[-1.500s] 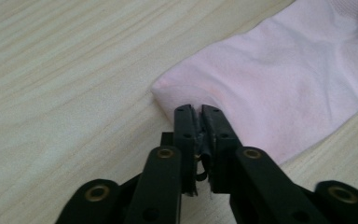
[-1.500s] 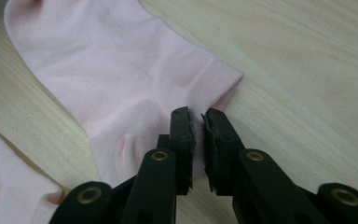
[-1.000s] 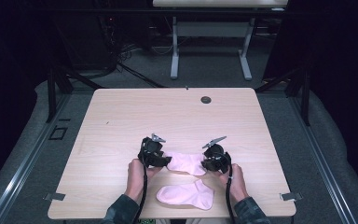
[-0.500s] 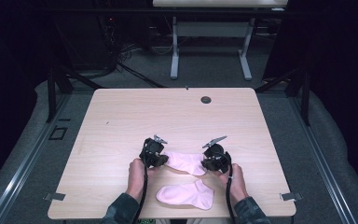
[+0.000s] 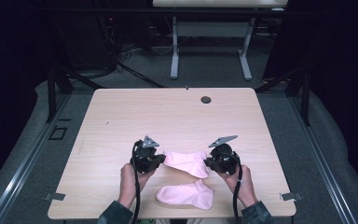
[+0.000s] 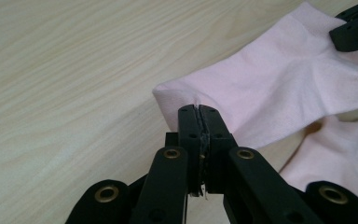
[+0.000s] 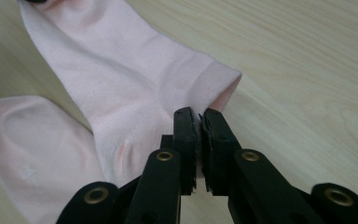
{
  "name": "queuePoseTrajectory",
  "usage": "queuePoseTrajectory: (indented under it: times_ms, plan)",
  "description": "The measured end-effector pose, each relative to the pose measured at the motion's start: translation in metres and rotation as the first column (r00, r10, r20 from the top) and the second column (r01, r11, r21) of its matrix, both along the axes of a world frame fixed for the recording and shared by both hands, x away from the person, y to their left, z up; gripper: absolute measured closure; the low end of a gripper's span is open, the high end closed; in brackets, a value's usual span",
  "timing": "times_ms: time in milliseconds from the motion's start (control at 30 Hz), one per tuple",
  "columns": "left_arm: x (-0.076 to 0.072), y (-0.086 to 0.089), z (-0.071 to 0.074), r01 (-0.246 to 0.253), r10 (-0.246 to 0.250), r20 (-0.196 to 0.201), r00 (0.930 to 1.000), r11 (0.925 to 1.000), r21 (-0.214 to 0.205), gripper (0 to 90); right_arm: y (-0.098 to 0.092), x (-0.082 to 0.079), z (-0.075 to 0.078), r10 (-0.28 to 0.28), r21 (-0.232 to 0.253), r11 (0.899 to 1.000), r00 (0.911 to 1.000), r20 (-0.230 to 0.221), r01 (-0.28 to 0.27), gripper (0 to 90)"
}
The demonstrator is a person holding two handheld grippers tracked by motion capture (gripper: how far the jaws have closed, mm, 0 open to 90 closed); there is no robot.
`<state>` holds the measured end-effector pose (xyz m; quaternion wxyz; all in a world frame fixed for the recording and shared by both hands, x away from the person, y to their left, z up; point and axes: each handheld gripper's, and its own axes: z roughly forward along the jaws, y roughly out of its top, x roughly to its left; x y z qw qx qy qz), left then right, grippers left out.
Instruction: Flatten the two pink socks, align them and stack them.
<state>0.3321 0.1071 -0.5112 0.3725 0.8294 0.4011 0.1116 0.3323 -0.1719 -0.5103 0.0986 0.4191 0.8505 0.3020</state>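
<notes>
I saw one sock [image 5: 186,162] stretched between my left gripper [image 5: 157,160] on its left and my right gripper [image 5: 209,163] on its right. A second sock [image 5: 186,194] lay on the table [image 5: 168,116], nearer to me. A small round hole [image 5: 206,100] sat far off, to the right.

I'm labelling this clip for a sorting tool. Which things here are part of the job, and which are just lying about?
In the job:
- held pink sock, pinched at each end
- left gripper
- right gripper
- second pink sock, on the table near the person

Lying about:
- dark round grommet at the table's far edge
- white-legged table behind
</notes>
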Motion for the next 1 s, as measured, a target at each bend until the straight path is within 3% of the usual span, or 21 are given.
queuePoseTrajectory:
  times_ms: [133,233,433,767,1000]
  plan:
    - [-0.021,0.006,0.005,0.01,-0.009,0.033,0.9994,0.9994,-0.034,88.6,0.0,-0.019,0.008,0.02,0.001,1.0,0.9998,0.008,-0.02,84.5]
    - [-0.038,0.009,0.005,0.016,-0.014,0.036,0.9992,0.9982,-0.059,88.6,-0.001,-0.032,0.011,0.037,-0.003,0.999,0.9991,0.02,-0.037,84.4]
    - [-0.068,0.007,-0.007,0.035,-0.034,0.048,0.9983,0.9989,-0.03,88.6,-0.002,-0.053,0.008,0.062,-0.021,0.998,0.9979,0.017,-0.062,84.3]
    - [-0.092,0.003,-0.028,0.048,-0.049,0.041,0.9979,0.9985,0.024,88.4,-0.005,-0.07,-0.018,0.081,-0.02,0.996,0.9962,-0.032,-0.082,84.4]
    - [-0.095,-0.002,-0.044,0.056,-0.056,0.002,0.9984,0.9966,0.06,86.8,-0.003,-0.071,-0.036,0.09,-0.066,0.993,0.9945,-0.054,-0.093,84.2]
